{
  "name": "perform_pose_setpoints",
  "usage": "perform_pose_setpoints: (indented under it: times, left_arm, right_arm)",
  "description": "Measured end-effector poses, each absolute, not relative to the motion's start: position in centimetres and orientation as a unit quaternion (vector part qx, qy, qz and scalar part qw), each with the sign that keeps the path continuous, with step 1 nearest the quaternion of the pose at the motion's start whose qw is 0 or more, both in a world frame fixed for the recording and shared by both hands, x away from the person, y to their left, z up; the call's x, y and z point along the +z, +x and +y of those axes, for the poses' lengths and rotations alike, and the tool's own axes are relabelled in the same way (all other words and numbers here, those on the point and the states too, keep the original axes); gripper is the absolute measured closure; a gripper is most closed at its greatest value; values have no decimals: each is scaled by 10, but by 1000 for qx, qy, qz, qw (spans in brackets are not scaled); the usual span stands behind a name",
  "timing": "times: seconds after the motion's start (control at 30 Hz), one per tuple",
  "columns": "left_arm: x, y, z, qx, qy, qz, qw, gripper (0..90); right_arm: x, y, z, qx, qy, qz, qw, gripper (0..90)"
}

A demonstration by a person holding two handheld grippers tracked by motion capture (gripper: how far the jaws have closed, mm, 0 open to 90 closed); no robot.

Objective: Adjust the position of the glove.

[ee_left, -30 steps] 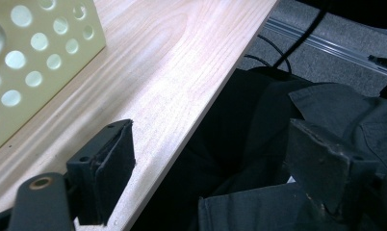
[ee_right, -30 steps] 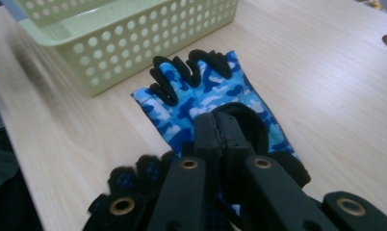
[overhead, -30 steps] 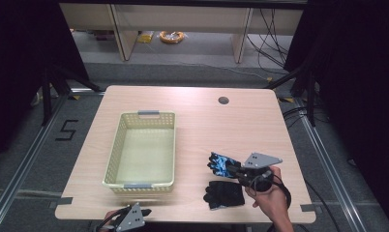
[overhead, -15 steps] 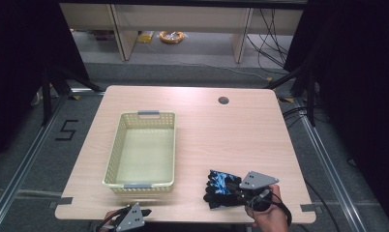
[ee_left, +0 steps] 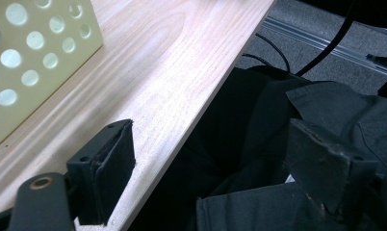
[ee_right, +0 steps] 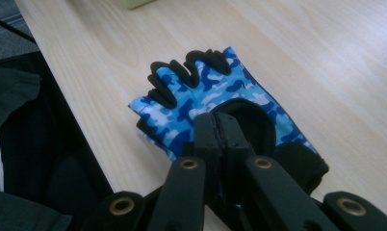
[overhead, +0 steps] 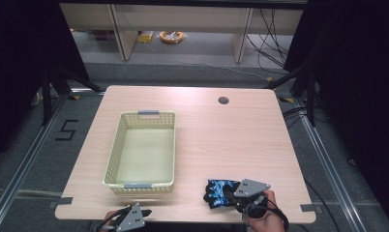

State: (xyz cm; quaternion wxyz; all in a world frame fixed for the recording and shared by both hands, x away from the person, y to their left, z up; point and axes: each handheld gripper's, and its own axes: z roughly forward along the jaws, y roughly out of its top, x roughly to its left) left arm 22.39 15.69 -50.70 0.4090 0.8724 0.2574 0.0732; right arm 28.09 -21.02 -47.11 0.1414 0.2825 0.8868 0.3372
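Your right gripper (ee_right: 220, 132) has its jaws pressed together on the cuff of a blue camouflage fingerless glove (ee_right: 208, 96), which lies flat on the table (overhead: 221, 140) near the front edge, toward the right front corner. Your left gripper (ee_left: 211, 168) hangs at the table's front edge near the left corner, jaws spread wide with nothing between them. Just beyond it sits the cream perforated basket (overhead: 116, 150), near the front edge on the left half
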Motion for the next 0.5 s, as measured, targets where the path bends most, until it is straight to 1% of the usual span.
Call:
perform_pose_setpoints:
  times: [0.03,0.1,0.2,0.23,0.27,0.4,0.5]
  left_arm:
    - [-507,224,157,69,873,259,408,176]
    - [-507,224,158,76,878,252,401,176]
    - [-507,223,156,70,874,257,408,176]
    - [-507,224,158,73,880,248,398,176]
    - [-506,225,158,73,880,248,398,176]
    - [-507,224,157,72,876,253,404,176]
    - [-507,223,157,69,874,255,408,177]
  right_arm:
    - [-471,281,-210,337,282,887,141,894]
    - [-476,280,-207,334,291,886,136,894]
    - [-481,281,-207,324,289,891,131,891]
    - [-482,281,-207,321,286,894,126,890]
    - [-484,281,-205,325,288,891,130,889]
    - [-487,281,-206,325,292,891,121,878]
    - [-489,281,-207,329,299,888,116,840]
